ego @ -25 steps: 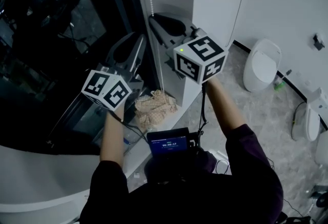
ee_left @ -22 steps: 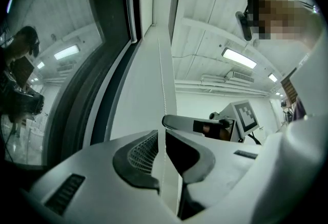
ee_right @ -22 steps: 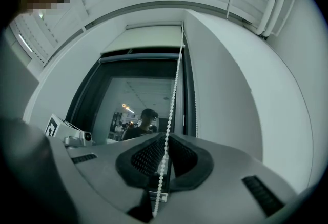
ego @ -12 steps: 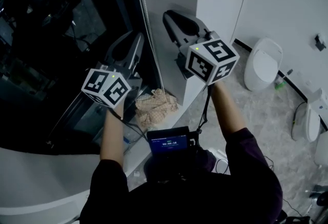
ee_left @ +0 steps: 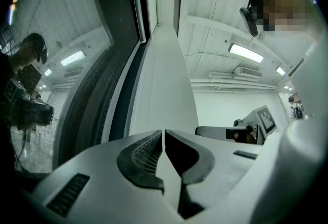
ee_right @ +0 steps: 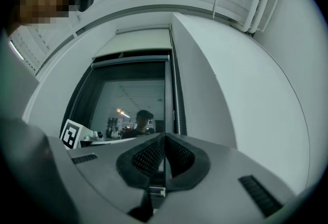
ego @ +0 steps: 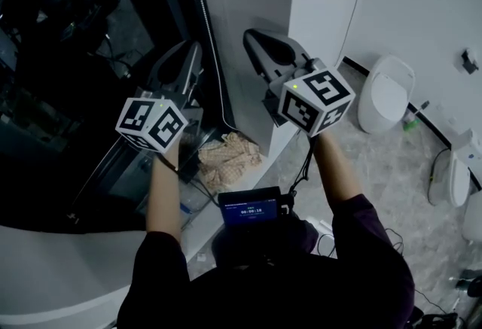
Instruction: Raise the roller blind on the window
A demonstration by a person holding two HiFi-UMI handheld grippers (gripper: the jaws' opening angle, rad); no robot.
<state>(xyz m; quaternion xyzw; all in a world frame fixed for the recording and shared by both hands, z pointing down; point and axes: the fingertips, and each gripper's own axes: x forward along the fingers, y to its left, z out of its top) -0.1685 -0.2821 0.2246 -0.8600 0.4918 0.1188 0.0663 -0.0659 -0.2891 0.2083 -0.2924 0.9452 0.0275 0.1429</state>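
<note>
reading both grippers as closed and empty. left gripper [ee_left: 163, 136] jaws meet at the tips with only a hairline slit and nothing in it. right gripper [ee_right: 165, 138] jaws are pressed together too, nothing visible between the pads. chain [ee_right: 176, 110] is the thing to grab. it hangs along the right edge of the window [ego: 75, 56], long axis near vertical. in the head view it drops between the two grippers, just right of the left gripper's tip and clearly further from the right one, so left is nearer. right gripper view shows the chain just right of its jaw line but beyond the tips, not in them. blind [ee_right: 134, 42] sits high, covering only the top band of the glass. my read: it's mostly up, maybe a pull or two left. next grab needs the jaws opened first, then moved sideways across the chain so the pads close square to that vertical run. risk is the beads slipping out.
</note>
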